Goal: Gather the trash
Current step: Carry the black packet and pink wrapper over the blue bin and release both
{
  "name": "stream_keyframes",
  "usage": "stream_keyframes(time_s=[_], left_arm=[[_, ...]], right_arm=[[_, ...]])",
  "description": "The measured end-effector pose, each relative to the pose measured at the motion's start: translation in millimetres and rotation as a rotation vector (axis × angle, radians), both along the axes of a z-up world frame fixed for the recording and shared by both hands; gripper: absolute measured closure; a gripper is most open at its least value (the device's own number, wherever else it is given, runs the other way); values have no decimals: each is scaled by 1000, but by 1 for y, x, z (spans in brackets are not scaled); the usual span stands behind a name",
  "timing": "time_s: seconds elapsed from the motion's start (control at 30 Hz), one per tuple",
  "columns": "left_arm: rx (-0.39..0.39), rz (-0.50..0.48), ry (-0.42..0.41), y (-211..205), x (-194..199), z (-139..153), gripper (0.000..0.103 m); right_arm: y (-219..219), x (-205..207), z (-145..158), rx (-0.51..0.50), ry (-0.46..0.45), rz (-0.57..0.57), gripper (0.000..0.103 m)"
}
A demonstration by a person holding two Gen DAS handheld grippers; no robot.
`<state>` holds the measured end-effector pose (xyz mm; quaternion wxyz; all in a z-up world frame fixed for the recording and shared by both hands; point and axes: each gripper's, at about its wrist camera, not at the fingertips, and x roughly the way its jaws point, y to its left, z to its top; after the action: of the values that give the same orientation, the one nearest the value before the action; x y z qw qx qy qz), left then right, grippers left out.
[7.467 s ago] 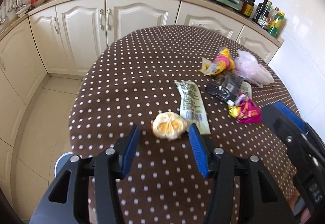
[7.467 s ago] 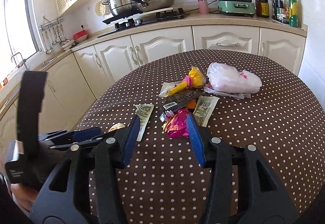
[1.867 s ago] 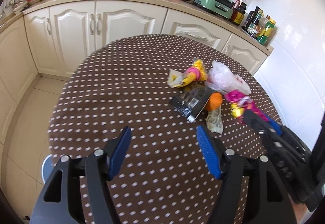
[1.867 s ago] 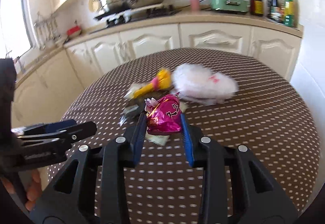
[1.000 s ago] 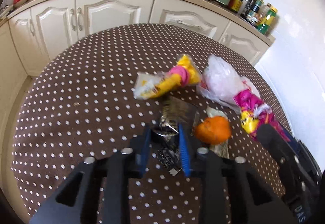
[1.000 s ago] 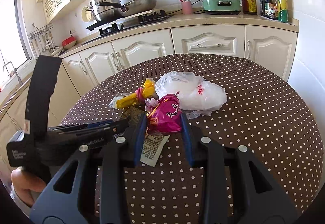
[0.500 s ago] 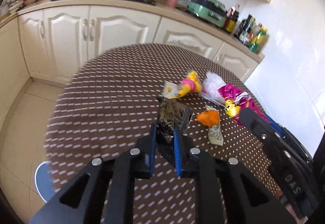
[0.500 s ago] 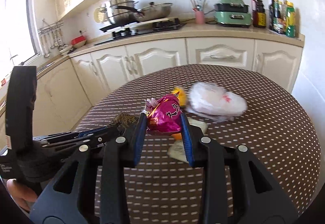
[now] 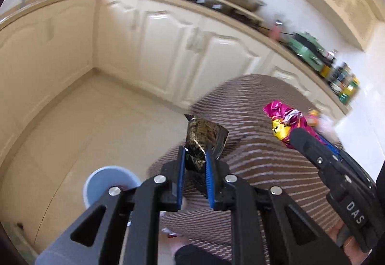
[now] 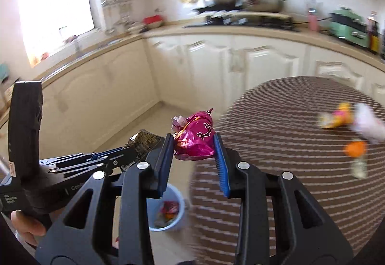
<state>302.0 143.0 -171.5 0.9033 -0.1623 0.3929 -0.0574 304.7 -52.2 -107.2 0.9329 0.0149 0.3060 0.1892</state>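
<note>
My left gripper (image 9: 195,156) is shut on a dark crinkled wrapper (image 9: 204,134) and holds it in the air at the table's left edge. It also shows in the right wrist view (image 10: 144,141). My right gripper (image 10: 193,144) is shut on a pink foil wrapper (image 10: 196,136), also in the air, seen from the left wrist as well (image 9: 285,123). A light blue bin (image 10: 168,212) stands on the floor below both grippers, with trash inside; its rim shows in the left wrist view (image 9: 105,180).
The round table with the brown dotted cloth (image 10: 300,156) still bears a yellow-pink wrapper (image 10: 336,118), a white plastic bag (image 10: 368,125), an orange peel (image 10: 356,148) and a pale wrapper (image 10: 358,167). White cabinets (image 9: 168,48) line the wall behind. Both views are blurred.
Both grippers have swung left off the table with their wrappers, so the floor and the blue bin have come into view below them.
</note>
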Motion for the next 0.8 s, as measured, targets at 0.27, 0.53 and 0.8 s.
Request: stream_keyframes(time_s=[0.27, 0.53, 0.8], left_arm=[[-29, 182, 195, 104, 0, -83, 88], [-38, 211, 333, 133, 28, -151, 88], [-77, 224, 369, 142, 47, -170, 59]], right_arm=[[116, 19, -73, -49, 149, 173, 70], [157, 46, -146, -89, 305, 209, 70], [172, 64, -186, -98, 381, 202, 70]])
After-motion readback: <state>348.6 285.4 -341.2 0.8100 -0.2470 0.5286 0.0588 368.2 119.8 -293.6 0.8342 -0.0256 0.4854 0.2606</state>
